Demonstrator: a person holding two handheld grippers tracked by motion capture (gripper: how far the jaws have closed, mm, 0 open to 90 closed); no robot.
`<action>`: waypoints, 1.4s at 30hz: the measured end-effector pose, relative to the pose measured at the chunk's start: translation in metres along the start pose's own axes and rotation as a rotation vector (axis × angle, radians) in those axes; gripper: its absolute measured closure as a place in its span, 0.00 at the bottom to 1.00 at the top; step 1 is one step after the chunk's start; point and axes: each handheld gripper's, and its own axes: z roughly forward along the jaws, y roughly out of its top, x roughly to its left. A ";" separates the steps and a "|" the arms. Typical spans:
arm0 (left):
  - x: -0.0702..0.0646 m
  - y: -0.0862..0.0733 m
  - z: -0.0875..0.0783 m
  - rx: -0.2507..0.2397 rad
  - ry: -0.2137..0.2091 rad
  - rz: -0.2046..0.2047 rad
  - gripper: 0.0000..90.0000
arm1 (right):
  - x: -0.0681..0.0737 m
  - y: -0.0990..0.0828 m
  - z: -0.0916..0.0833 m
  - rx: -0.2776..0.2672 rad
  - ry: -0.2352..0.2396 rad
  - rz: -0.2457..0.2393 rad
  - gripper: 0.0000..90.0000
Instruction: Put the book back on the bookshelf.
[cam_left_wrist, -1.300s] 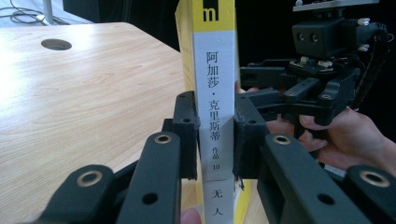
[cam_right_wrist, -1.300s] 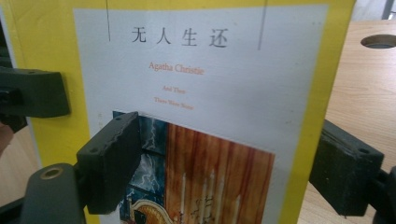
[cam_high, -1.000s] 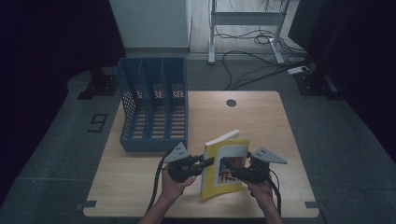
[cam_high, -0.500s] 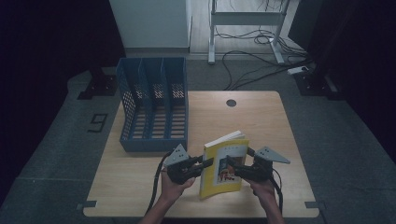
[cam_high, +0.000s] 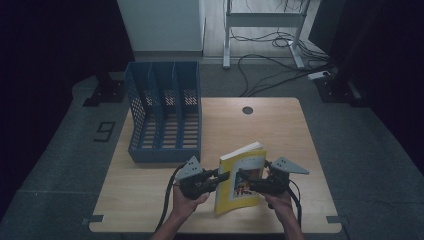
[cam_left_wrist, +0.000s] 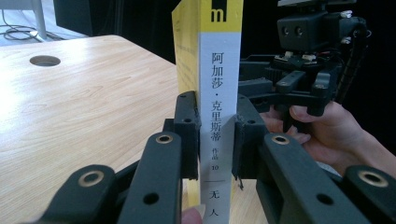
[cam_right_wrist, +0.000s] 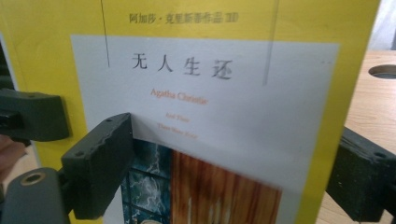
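Left gripper (cam_high: 224, 176) jaws clamp the upright yellow book (cam_high: 241, 176) by its spine; its lower edge is cut off in the gripper views. Right gripper (cam_high: 248, 183), just opening, now stands wide before the cover.

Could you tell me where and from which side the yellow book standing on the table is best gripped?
Grip the yellow book across its spine, coming level from the spine side. It stands upright, so the narrow spine fits between jaws, as the left gripper shows, clamped on it. The broad cover faces the open right gripper, too wide to pinch.
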 end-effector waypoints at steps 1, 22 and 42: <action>0.000 0.000 0.000 0.000 0.000 0.000 0.84 | 0.000 0.000 0.000 0.000 0.000 0.000 0.12; 0.000 0.010 -0.008 0.008 -0.018 -0.012 0.77 | 0.020 0.007 -0.008 -0.030 0.003 -0.128 0.23; 0.001 0.013 -0.005 0.029 0.006 -0.019 0.83 | 0.020 0.004 -0.006 -0.023 0.002 -0.135 0.27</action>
